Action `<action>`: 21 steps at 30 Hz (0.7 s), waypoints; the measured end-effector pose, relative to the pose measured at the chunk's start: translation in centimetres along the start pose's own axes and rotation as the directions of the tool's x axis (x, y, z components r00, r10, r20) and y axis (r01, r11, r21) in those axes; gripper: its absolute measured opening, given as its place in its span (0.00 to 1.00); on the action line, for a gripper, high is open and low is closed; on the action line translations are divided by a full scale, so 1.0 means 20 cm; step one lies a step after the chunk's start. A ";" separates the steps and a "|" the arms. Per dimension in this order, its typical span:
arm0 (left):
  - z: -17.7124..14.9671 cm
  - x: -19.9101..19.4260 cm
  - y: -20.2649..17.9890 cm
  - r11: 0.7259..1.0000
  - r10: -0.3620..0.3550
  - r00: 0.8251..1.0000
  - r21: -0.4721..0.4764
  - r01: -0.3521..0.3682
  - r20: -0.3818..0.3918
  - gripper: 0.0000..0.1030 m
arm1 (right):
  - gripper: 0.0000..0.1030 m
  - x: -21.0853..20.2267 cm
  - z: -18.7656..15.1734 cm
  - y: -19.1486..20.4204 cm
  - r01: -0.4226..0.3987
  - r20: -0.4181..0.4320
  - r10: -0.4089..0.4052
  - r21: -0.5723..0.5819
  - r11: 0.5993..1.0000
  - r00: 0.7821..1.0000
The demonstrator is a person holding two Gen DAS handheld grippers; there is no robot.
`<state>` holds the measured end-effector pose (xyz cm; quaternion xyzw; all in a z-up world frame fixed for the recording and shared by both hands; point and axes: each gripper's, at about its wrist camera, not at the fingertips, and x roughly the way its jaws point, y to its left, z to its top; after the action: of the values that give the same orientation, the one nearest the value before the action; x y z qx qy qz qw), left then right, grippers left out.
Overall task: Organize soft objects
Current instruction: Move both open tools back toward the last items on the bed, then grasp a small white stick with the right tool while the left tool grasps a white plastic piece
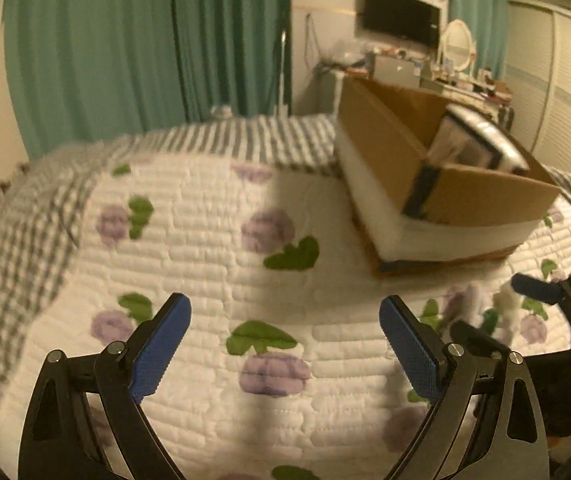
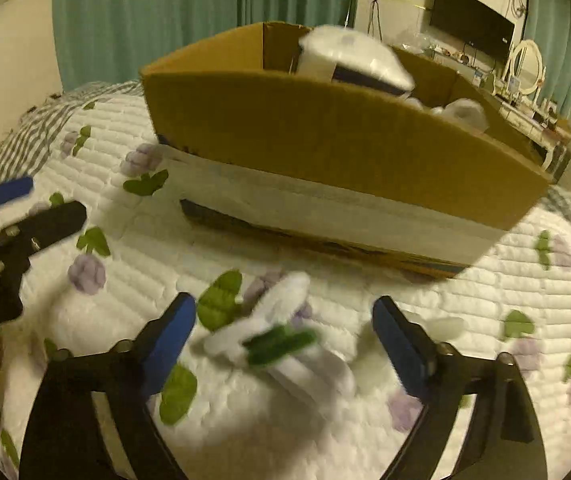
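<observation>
1. Right wrist view: the right gripper (image 2: 283, 340) is spread wide with nothing between its blue pads (image 2: 167, 340), poised over a blurred white soft toy (image 2: 277, 332) with a dark green part, which lies on the quilt (image 2: 133, 240) in front of the box (image 2: 325, 148).
2. Left of the toy, and likewise in front of the box, the left gripper (image 2: 25, 208) shows at the frame edge, its fingers apart.
3. Left wrist view: the left gripper (image 1: 285, 344) is wide open and holds nothing, over bare quilt (image 1: 205, 216) to the left of the box (image 1: 405, 152).
4. At that view's right edge, the right gripper (image 1: 517, 312) stands in front of the box with a small white fuzzy thing (image 1: 505, 304) between its fingers; blur hides whether they touch it.
5. Behind the toy, the open cardboard box sits on the quilt, with white and dark soft items (image 2: 357, 60) inside.
6. Beyond the box hang teal curtains (image 2: 145, 16); a dark screen (image 2: 471, 26) is on the wall to its right.
</observation>
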<state>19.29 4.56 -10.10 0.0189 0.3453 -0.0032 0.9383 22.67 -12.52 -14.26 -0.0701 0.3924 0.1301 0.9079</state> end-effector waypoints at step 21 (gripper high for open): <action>0.08 -0.06 -0.63 0.991 -0.133 0.988 -0.008 0.133 -0.084 0.94 | 0.14 -0.47 -0.05 -0.69 0.077 0.018 -0.083 0.211 0.974 0.996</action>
<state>19.06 -8.11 -8.55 -0.0052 0.3850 -0.0645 0.9207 19.90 -27.72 -7.74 0.0122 0.3888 0.0522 0.9197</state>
